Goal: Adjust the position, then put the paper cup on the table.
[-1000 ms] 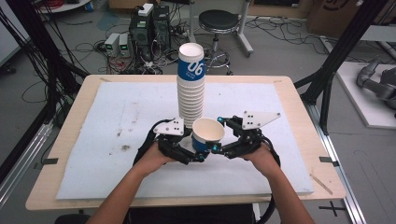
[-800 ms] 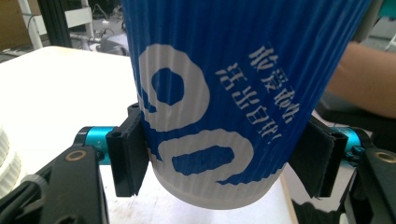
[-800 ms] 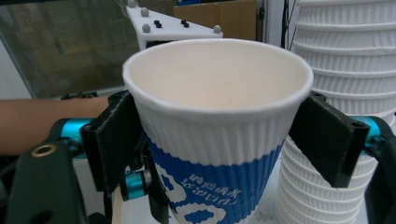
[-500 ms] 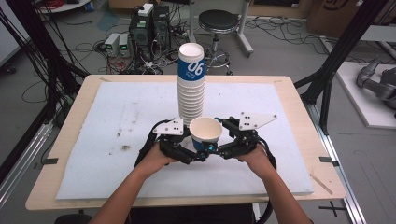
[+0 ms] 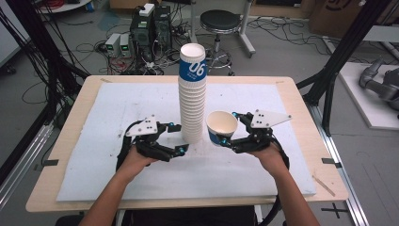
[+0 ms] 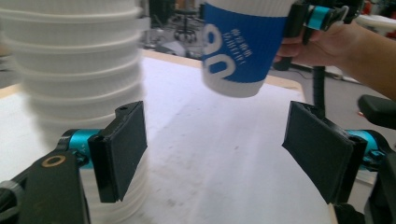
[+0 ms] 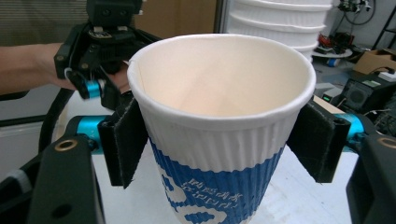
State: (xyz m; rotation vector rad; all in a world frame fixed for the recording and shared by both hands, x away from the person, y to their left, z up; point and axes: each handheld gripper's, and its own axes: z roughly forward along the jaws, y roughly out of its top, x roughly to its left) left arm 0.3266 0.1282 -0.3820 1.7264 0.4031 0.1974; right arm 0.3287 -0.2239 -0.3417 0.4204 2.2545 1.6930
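Observation:
A tall stack of white ribbed paper cups (image 5: 192, 101), the top one with a blue band, stands mid-table on the white sheet (image 5: 117, 108). My right gripper (image 5: 229, 128) is shut on a single blue-and-white cup (image 5: 221, 125), held upright just right of the stack's base. In the right gripper view that cup (image 7: 219, 154) sits between the two jaws, mouth up and empty. My left gripper (image 5: 179, 138) is open just left of the stack's base, holding nothing. In the left gripper view, that gripper (image 6: 219, 154) has the stack (image 6: 70, 70) beside its left jaw and the held cup (image 6: 243, 46) ahead.
The wooden table (image 5: 301, 113) carries the white sheet over most of its top. Beyond the far edge on the floor are computer boxes (image 5: 150, 26), cables and a round stool (image 5: 220, 21). Black frame posts (image 5: 343, 52) rise at the table's right.
Both grippers were close together at the cup in front of the stack. The right one has carried the cup right and a little up; the left has drawn back left and stands open.

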